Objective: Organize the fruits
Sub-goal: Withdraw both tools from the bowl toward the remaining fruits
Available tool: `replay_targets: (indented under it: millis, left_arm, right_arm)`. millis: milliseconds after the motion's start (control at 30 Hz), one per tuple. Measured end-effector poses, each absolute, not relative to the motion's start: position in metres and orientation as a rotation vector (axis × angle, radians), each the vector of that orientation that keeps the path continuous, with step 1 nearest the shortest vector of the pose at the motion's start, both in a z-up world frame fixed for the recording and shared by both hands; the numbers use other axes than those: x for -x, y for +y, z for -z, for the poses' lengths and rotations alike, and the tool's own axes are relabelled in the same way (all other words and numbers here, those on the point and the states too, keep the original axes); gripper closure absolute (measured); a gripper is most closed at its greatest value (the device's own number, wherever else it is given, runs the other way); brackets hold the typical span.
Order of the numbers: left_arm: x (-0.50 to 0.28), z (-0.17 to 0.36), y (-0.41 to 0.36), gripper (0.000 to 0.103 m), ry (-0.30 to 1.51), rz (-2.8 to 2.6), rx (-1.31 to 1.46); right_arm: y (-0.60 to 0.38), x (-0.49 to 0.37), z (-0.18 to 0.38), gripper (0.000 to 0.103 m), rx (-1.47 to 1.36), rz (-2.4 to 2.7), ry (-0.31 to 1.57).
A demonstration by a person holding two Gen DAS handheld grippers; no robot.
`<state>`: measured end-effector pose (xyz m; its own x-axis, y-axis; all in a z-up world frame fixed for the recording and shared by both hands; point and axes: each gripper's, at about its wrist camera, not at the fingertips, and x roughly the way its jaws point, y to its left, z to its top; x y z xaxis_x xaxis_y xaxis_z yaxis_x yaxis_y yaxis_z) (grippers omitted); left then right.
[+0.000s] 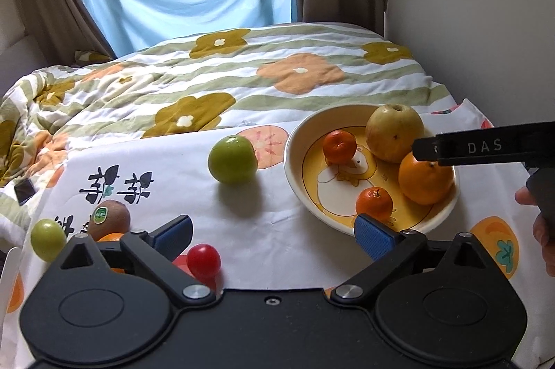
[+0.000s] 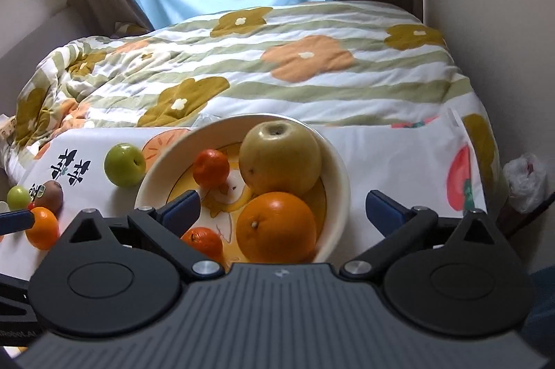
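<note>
From the left wrist view, the left gripper (image 1: 274, 233) has its jaws spread wide with nothing between them, above a white printed cloth (image 1: 270, 223) laid over the foot of a bed. A cream bowl (image 1: 295, 174) with a yellow cartoon inside sits on the cloth and holds four fruits: a large yellow-green pear (image 1: 393, 133), a big orange (image 1: 425, 180) and two small mandarins (image 1: 339, 146), one at the far side, one near the front rim. A finger of the right gripper (image 1: 485, 148) reaches in from the right edge over the big orange. Left of the bowl, apart from it, lies a green apple (image 1: 233, 160). Near the left finger lie a small red tomato (image 1: 203, 259), a brown kiwi (image 1: 110, 219) with a green sticker, and a smaller green fruit (image 1: 48, 239).

From the right wrist view, the right gripper (image 2: 282, 209) stands just over the bowl (image 2: 341, 181), jaws wide open and gripping nothing; the big orange (image 2: 277, 226) lies in the bowl between the fingers, untouched. The same four fruits fill the bowl. On the cloth to the left lie the green apple (image 2: 125, 164), the kiwi (image 2: 50, 194), the smaller green fruit (image 2: 18, 197) and one loose orange (image 2: 42, 228).
</note>
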<state>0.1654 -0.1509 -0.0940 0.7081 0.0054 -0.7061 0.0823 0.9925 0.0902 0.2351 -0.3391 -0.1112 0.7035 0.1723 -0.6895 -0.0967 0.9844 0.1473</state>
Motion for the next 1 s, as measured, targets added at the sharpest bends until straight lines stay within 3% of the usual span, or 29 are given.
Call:
replay_targets:
  millis: [600, 1000]
  left_arm:
    - [-0.115, 0.048, -0.133, 0.001, 0.704, -0.027, -0.092]
    - [-0.091, 0.025, -0.061, 0.002, 0.679, -0.122, -0.078]
  right_arm:
    - [-0.336, -0.187, 0.062, 0.0, -0.063, -0.181, 0.772]
    - [-0.275, -0.165, 0.029, 0.0, -0.071, -0.267, 0.727]
